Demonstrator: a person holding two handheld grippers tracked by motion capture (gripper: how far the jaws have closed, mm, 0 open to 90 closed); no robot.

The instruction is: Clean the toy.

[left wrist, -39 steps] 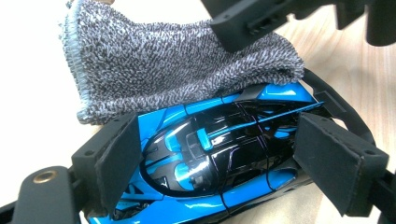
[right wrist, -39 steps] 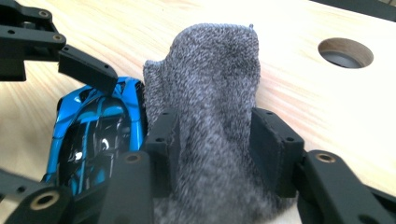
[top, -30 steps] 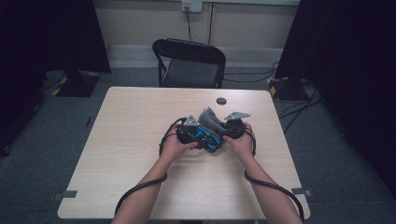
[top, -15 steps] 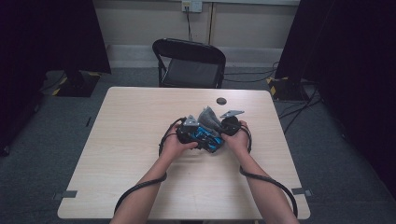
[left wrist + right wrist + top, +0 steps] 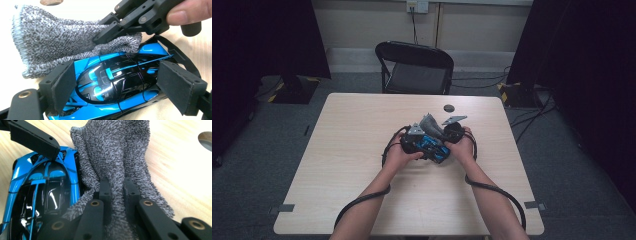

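Observation:
A blue and black toy car (image 5: 117, 85) lies on the table between the pads of my left gripper (image 5: 120, 87), which press on its two sides. A grey knitted cloth (image 5: 112, 152) is bunched beside the car and drapes against its edge. My right gripper (image 5: 116, 185) is shut on a fold of that cloth, its jaws nearly together. In the high view both hands meet at mid-table, the left gripper (image 5: 414, 142) on the car (image 5: 430, 146) and the right gripper (image 5: 448, 136) just to its right, with the cloth (image 5: 430, 124) standing up behind them.
A small dark round disc (image 5: 448, 108) sits on the wooden table (image 5: 352, 165) beyond the hands. A black folding chair (image 5: 414, 67) stands at the far edge. Cables trail from both grippers toward the near edge.
The right hand has edged slightly left toward the car. The left hand and the car have stayed where they were.

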